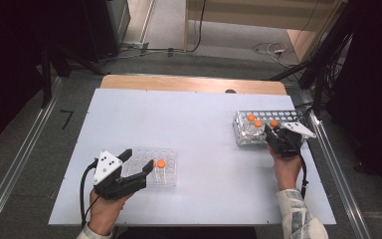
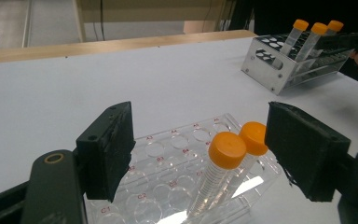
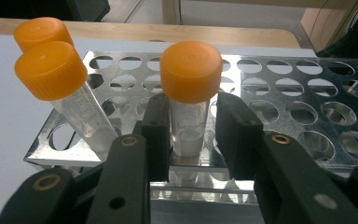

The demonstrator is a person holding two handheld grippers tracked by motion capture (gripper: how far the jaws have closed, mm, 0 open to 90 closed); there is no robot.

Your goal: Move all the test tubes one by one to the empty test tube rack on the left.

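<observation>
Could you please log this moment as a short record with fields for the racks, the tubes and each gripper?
metal rack: far right of the white table, three orange-capped tubes in it
clear rack: near left, two orange-capped tubes
right gripper: jaws around one tube in the metal rack, left pad touching it, small gap at the right pad
left gripper: open, at the clear rack, holding nothing
other metal-rack tubes: leaning
</observation>
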